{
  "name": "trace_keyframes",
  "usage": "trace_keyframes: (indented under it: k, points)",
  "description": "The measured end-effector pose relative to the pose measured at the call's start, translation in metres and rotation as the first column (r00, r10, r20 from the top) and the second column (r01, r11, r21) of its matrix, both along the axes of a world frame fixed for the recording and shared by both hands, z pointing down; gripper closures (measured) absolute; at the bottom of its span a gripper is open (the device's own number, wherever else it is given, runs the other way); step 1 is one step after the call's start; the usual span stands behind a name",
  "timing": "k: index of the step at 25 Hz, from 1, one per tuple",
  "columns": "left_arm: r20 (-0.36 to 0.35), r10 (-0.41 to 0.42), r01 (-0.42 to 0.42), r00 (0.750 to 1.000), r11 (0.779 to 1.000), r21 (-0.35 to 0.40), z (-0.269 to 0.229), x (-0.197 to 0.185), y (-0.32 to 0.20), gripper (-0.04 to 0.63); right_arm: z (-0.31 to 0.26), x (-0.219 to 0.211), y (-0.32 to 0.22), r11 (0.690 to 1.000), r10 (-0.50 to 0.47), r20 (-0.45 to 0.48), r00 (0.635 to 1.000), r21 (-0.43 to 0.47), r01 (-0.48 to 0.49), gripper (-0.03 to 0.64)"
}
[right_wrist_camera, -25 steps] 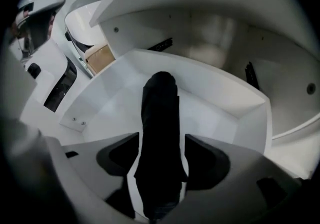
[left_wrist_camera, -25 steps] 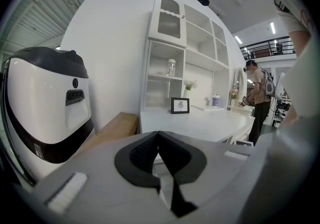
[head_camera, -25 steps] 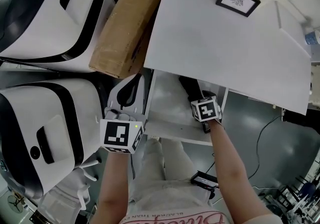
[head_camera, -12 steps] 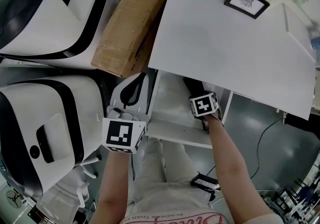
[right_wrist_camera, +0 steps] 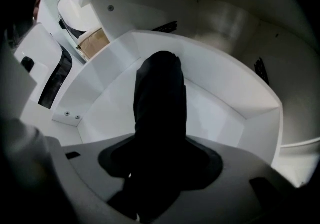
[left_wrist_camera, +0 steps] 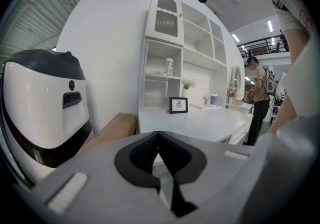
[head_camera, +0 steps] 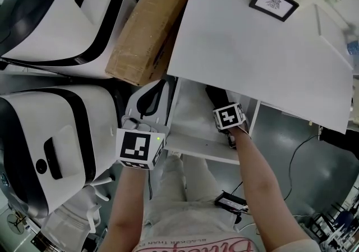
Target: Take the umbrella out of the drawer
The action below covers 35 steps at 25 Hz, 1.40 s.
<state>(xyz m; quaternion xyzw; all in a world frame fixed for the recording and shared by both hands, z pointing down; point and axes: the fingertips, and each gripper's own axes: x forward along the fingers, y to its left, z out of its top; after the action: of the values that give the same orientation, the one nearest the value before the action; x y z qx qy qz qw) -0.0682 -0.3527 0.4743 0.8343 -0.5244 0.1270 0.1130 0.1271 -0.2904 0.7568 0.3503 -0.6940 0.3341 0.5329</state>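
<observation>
The black folded umbrella (right_wrist_camera: 159, 98) lies lengthways in the open white drawer (right_wrist_camera: 225, 83), and its far end shows in the head view as the umbrella (head_camera: 215, 96) under the counter's edge. My right gripper (head_camera: 224, 109) points steeply down into the drawer. In the right gripper view my right gripper (right_wrist_camera: 159, 168) straddles the umbrella's near end. Its jaws are closing round it, with a sliver of light still at the left pad. My left gripper (head_camera: 154, 91) hangs outside the drawer's left wall, and the left gripper view shows my left gripper (left_wrist_camera: 159, 135) shut on nothing.
The white counter (head_camera: 252, 49) overhangs the back of the drawer (head_camera: 202, 152) and carries a small framed picture (head_camera: 274, 2). A cardboard box (head_camera: 148, 26) and two white-and-black machines (head_camera: 50, 150) stand at the left. A black device (head_camera: 231, 202) lies on the floor. A person (left_wrist_camera: 260, 93) stands far off.
My right gripper has edged slightly further into the drawer over the umbrella. The left gripper has stayed beside the drawer's left wall.
</observation>
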Motion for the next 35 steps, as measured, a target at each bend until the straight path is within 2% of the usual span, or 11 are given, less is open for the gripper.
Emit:
trace_keyframes:
  k: [14,22,30,35]
  points:
    - [-0.006,0.013,-0.012,1.000,0.997,0.071,-0.055,0.002,0.016,0.586,-0.063,-0.024,0.011,0.988,-0.137,0.059,0.989,0.082,0.132,0.379]
    - [-0.015,0.011,-0.009,1.000,0.992,0.126,-0.091,0.005,0.019,0.586,-0.098,-0.016,0.025,0.954,-0.289,0.017,0.957,0.088,0.286,0.379]
    - [-0.013,0.013,-0.010,1.000,0.984,0.178,-0.119,0.015,0.024,0.586,-0.145,-0.012,0.034,0.935,-0.329,0.062,0.942,0.161,0.316,0.379]
    - [-0.008,0.009,-0.007,1.000,0.978,0.210,-0.131,0.025,0.027,0.586,-0.175,-0.008,0.038,0.947,-0.290,0.136,0.947,0.182,0.264,0.379]
